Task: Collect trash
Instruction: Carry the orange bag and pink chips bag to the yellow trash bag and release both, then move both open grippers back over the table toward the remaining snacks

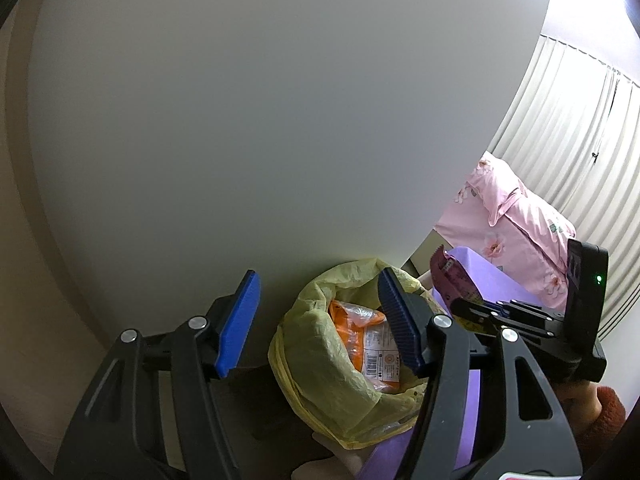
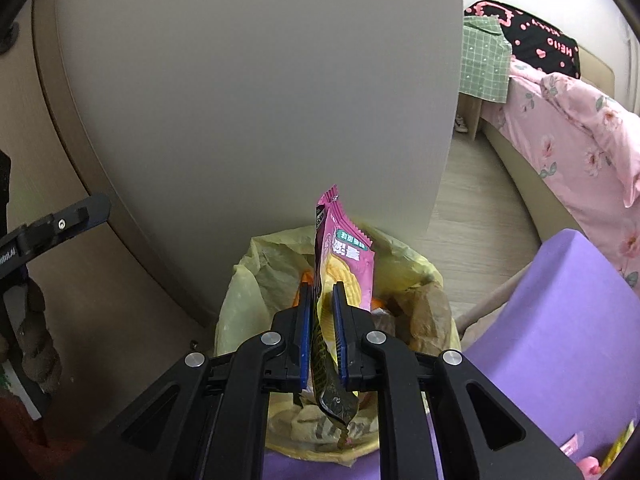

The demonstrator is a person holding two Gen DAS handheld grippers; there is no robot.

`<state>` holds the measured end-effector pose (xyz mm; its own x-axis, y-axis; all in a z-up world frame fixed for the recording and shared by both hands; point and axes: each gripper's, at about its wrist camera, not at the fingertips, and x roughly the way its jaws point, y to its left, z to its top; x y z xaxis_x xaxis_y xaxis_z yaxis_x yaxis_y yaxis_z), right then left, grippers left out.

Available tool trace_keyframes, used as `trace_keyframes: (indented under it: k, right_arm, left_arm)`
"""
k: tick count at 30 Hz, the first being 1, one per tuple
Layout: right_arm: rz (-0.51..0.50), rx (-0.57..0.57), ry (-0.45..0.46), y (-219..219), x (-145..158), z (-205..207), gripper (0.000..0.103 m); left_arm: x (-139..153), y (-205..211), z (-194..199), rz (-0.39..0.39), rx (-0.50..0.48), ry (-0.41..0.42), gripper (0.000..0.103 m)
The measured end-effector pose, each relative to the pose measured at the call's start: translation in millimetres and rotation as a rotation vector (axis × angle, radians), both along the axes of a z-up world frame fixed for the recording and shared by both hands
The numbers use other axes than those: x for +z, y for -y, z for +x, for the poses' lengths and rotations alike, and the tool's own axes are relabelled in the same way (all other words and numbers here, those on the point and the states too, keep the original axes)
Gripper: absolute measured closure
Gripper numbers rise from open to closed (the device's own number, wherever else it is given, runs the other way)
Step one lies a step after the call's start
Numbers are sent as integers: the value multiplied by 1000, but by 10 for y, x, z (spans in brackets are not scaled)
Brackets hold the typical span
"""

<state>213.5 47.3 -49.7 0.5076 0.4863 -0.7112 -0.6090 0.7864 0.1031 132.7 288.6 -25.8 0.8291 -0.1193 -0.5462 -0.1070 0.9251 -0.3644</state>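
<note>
While right gripper [image 2: 322, 304] clenches pink wrapper [image 2: 344, 256] above bin bag [image 2: 256, 276], left gripper [image 1: 320, 320] released

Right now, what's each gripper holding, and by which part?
Right gripper: pink snack wrapper, pinched near its lower end. Left gripper: nothing, fingers open.

The right gripper [image 2: 322, 292] holds a pink snack wrapper [image 2: 344, 256] upright between its blue-padded fingers [image 2: 305, 332], directly above a bin lined with a yellow trash bag [image 2: 256, 268] that already contains orange and brown packaging. The bin stands against a pale wall panel [image 2: 260, 100], just beside a purple surface [image 2: 560, 320]. Beyond, a bed with pink floral bedding [image 2: 580, 132] lines the wooden floor [image 2: 472, 200], while part of another black gripper [image 2: 56, 224] enters from the left edge.
</note>
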Motion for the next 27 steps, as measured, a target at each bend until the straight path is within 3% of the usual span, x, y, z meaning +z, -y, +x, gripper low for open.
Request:
trace_keyframes:
  k: [1,2,4,15,23,27]
  right_arm:
    - [4,4,-8,-5,-4,15,82]
    - [6,6,-12,-7,-6,25,65]
    - [25,12,-12,6,-5,4,54]
    - [62,-54,17,427,154,-109,54]
    - [28,-208,106,1322,321,-458,54]
    - [19,-303,157,1809,397,-671,54]
  left_arm:
    - [-6,-3,2,-1,-2,-2,45]
    - [-10,-1,7,-1,-3,-3,45]
    - [-15,3,11,-3,-4,-5,45]
    - [15,250,107,14,-66,-19,45]
    - [19,791,176,29,-217,-11,45]
    - [-53,1145,255,-4,-319,-20,44]
